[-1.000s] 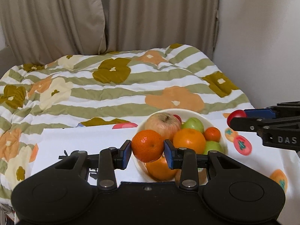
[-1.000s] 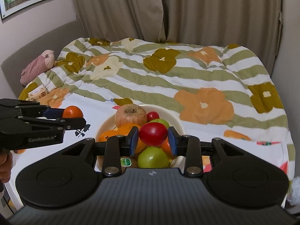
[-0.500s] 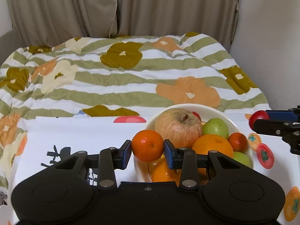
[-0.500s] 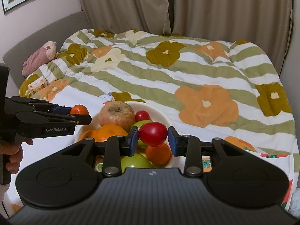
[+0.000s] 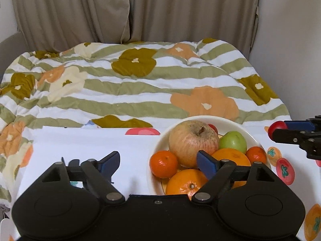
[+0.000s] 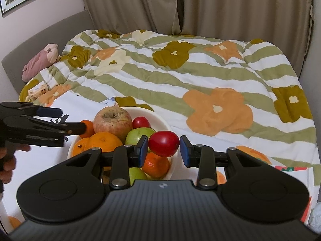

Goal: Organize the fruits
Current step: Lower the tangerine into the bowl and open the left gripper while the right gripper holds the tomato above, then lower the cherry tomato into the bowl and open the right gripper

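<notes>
Standing wide apart and opening at this moment, the jaws of the left hand-held gripper (image 5: 158, 156) are seen low over the near left part of a white bowl (image 5: 202, 118), and nothing is gripped by them. A small mandarin (image 5: 163, 163) is seen between the spread blue pads, clear of both, resting in the bowl against its left rim and beside a large blotchy apple (image 5: 192, 140). The bowl is also filled with a green apple (image 5: 233, 140), a big orange (image 5: 185, 182) at the near side and further citrus behind the right pad. The bowl is set on a worktop (image 5: 80, 144) covered with a white, fruit-printed cloth, with a bed under a flowered striped quilt (image 5: 140, 84) just behind it. The right hand-held gripper (image 6: 164, 148) is closed on a red fruit (image 6: 163, 143), which is clamped between its blue pads and held up above the right-hand rim of the bowl, over a small orange and another green fruit. In the right wrist view the left hand-held gripper is seen from the side at the bowl's left edge, and part of the left hand (image 6: 8, 160) carrying it is visible at the frame's border.
</notes>
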Available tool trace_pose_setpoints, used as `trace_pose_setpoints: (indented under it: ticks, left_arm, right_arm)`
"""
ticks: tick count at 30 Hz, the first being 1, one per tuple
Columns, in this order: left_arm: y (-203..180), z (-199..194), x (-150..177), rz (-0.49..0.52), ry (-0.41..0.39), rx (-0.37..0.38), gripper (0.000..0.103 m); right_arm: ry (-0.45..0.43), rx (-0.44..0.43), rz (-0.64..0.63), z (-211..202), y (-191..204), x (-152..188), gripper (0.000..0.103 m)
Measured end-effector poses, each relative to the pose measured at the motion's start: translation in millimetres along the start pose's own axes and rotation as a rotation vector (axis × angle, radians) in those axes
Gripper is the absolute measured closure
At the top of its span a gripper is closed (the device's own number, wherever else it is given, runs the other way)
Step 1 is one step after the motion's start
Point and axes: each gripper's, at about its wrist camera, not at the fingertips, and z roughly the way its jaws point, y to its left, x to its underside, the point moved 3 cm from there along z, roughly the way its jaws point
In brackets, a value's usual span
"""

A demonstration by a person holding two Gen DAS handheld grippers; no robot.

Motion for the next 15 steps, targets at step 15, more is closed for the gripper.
trace_pose_setpoints:
  ticks: [15]
  left_arm:
    - [0, -42, 10, -0.037, -0.05, -0.023, 0.009]
  right_arm:
    - [0.017, -0.009, -0.042, 29, 0, -5, 0.054]
